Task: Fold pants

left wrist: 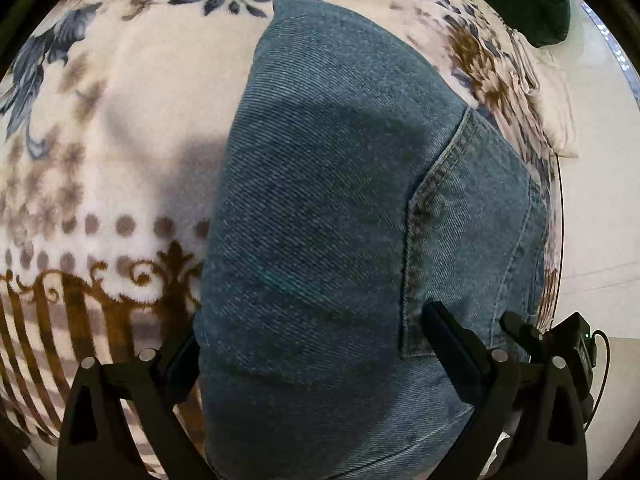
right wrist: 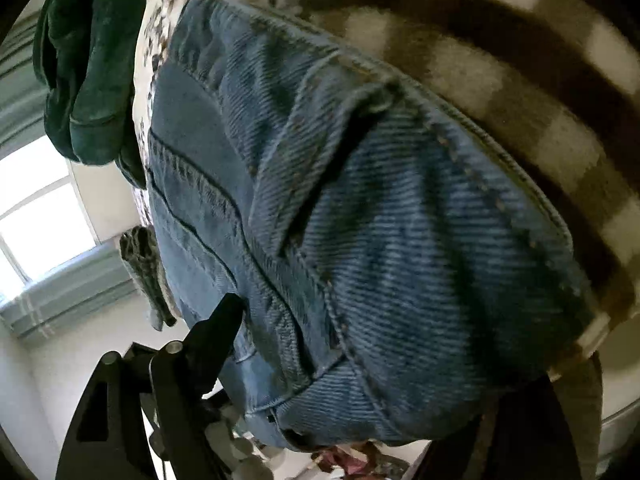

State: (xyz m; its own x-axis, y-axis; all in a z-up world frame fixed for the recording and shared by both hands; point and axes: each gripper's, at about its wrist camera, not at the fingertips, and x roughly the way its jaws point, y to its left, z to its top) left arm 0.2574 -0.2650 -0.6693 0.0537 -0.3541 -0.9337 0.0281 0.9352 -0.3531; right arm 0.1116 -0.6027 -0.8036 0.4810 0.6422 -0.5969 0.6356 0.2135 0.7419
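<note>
Blue denim pants (left wrist: 320, 208) lie folded in a long stack on a floral blanket (left wrist: 100, 152), with a back pocket (left wrist: 472, 248) facing up. My left gripper (left wrist: 312, 344) is open, its fingers (left wrist: 452, 344) spread to either side of the near end of the stack. In the right wrist view the pants (right wrist: 380, 240) fill the frame very close, waistband edge and belt loop (right wrist: 320, 128) showing. My right gripper (right wrist: 360, 344) has one finger (right wrist: 216, 328) visible at the left of the denim; the other is hidden behind the cloth.
A dark green cloth (right wrist: 84, 64) lies at the blanket's far edge, also in the left wrist view (left wrist: 536, 4). A white pillow or cloth (left wrist: 560, 112) sits by the bed edge. A window (right wrist: 36, 216) and pale floor lie beyond the bed.
</note>
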